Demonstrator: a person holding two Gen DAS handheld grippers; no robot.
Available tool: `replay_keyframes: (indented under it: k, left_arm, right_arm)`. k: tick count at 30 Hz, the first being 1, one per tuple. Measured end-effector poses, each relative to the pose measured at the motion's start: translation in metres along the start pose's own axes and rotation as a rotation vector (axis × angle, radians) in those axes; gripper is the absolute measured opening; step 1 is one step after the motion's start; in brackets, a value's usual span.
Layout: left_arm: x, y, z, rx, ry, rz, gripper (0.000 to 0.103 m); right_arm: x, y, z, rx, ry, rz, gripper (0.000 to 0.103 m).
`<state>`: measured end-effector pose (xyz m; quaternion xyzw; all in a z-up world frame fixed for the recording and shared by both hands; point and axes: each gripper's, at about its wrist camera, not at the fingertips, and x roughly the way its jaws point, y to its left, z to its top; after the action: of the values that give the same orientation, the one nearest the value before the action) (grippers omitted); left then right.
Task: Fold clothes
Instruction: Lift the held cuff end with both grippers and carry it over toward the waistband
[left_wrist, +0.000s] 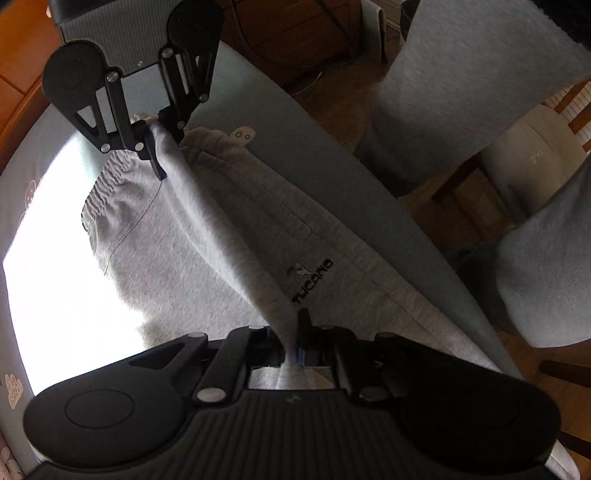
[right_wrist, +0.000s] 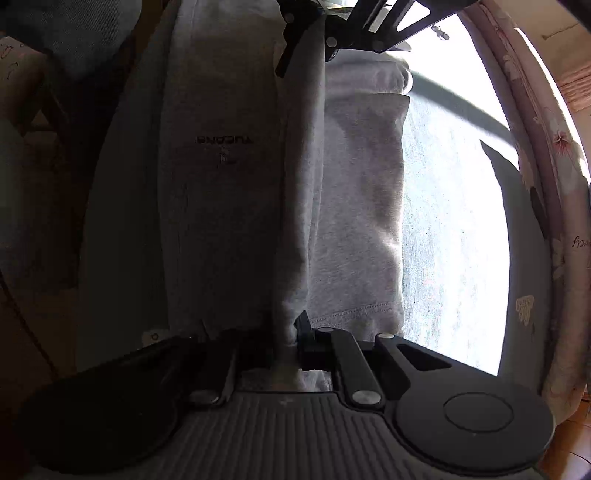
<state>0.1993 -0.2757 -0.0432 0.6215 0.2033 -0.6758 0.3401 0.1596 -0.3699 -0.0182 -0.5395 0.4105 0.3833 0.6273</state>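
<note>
both tongs, left gripper (left_wrist: 290, 347) and right gripper (left_wrist: 155, 134), clamp a taut ridge of grey sweatpants (left_wrist: 229, 236) over the table (left_wrist: 314, 177).

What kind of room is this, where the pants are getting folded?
Probably a room in someone's home. The grey sweatpants lie on a table with a grey-blue cloth, wooden chairs stand beside it on a wood floor, and a flowered curtain hangs at the side.
</note>
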Motion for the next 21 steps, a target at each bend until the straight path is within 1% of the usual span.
replay_keyframes:
  k: [3,6,9,13,16,18,19,20,21]
  left_arm:
    - [0.009,-0.005,0.008,0.034,0.000,-0.005,0.004]
    - [0.020,-0.007,0.016,0.026,0.000,-0.022,0.004]
    - [0.029,-0.013,0.021,0.045,0.002,-0.033,0.004]
    - [0.043,-0.015,0.022,0.029,0.020,-0.048,0.004]
    - [0.051,-0.013,0.022,-0.014,0.034,-0.057,0.004]
    - [0.056,-0.015,0.024,-0.019,0.046,-0.056,0.004]
    - [0.060,-0.016,0.024,-0.017,0.054,-0.051,0.005]
    - [0.063,-0.017,0.025,-0.022,0.061,-0.049,0.009]
    - [0.061,-0.027,0.025,-0.032,0.065,-0.046,0.010]
  right_arm:
    - [0.008,0.009,0.000,0.006,0.019,0.001,0.012]
    - [0.019,0.018,-0.001,-0.011,0.041,-0.006,0.012]
    - [0.024,0.024,-0.002,-0.012,0.059,-0.011,0.012]
    - [0.024,0.022,-0.001,0.042,0.057,0.011,0.013]
    - [0.028,0.024,0.002,0.054,0.060,0.006,0.013]
    - [0.035,0.024,0.001,0.063,0.065,0.006,0.013]
    - [0.038,0.025,0.001,0.067,0.068,0.006,0.014]
    - [0.039,0.025,0.002,0.072,0.071,0.002,0.014]
    - [0.040,0.025,0.003,0.077,0.074,-0.003,0.016]
